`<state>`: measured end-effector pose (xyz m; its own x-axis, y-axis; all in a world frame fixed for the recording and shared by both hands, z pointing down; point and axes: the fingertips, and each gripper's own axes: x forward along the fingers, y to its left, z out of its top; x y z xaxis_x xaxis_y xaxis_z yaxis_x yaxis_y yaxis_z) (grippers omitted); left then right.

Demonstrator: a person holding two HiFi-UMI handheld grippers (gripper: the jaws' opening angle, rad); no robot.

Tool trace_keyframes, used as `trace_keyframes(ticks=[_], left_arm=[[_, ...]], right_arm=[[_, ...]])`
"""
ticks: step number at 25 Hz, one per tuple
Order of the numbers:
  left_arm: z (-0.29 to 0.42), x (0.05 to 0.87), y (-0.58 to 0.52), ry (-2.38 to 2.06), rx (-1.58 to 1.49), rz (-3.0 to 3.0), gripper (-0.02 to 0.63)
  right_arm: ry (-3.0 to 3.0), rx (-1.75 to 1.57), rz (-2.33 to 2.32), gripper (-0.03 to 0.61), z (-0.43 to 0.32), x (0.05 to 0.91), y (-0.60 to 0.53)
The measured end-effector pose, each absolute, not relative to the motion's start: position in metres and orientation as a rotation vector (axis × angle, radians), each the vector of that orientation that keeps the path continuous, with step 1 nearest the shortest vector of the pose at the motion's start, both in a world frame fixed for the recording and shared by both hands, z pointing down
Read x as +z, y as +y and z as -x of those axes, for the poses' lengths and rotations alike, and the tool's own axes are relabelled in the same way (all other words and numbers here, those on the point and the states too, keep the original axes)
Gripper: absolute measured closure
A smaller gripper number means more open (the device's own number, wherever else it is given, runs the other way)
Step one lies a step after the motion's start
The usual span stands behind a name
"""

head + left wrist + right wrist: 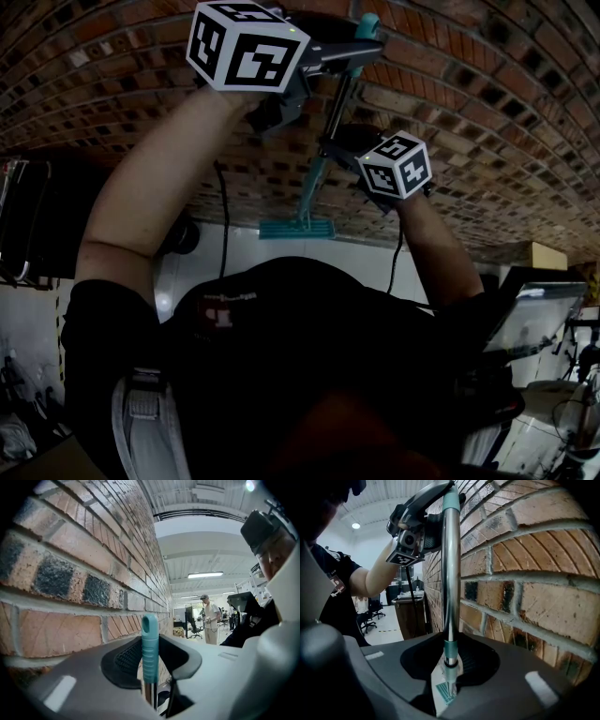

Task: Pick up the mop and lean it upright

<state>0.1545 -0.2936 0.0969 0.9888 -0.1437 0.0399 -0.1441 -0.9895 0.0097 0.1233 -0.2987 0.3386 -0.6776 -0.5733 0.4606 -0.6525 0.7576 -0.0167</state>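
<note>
Standing nearly upright against the brick wall (pixel 487 103), the mop (pixel 317 178) has its flat teal mop head (pixel 296 228) down on the pale floor (pixel 356 255) at the wall's foot, and both tongs are on its pole. The left gripper (pixel 150 660) is closed on the teal grip (pixel 150 637) at the very top of the handle, whose tip pokes out above the jaws. The right gripper (pixel 449 665) is clamped lower down on the bare metal shaft (pixel 451 569), close beside the bricks. I judge the mop light but long: a stiff, thin tube that would pivot on its head if let go carelessly. The polished shaft looks slippery, so the teal grip is the surer place to hold, while the lower tongs steady the pole. The flat head could slide out on the smooth floor, so the handle wants to rest against the brick before either grip is eased
</note>
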Motion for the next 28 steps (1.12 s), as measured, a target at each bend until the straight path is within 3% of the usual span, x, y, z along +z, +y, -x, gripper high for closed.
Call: trace_keyframes(ticks=[28], left_arm=[[-0.152,0.151,-0.298,-0.232,0.072,-3.101,0.506]], right_arm=[[-2.489,0.297,-0.913,0.465,-0.122,0.395,-0.297]])
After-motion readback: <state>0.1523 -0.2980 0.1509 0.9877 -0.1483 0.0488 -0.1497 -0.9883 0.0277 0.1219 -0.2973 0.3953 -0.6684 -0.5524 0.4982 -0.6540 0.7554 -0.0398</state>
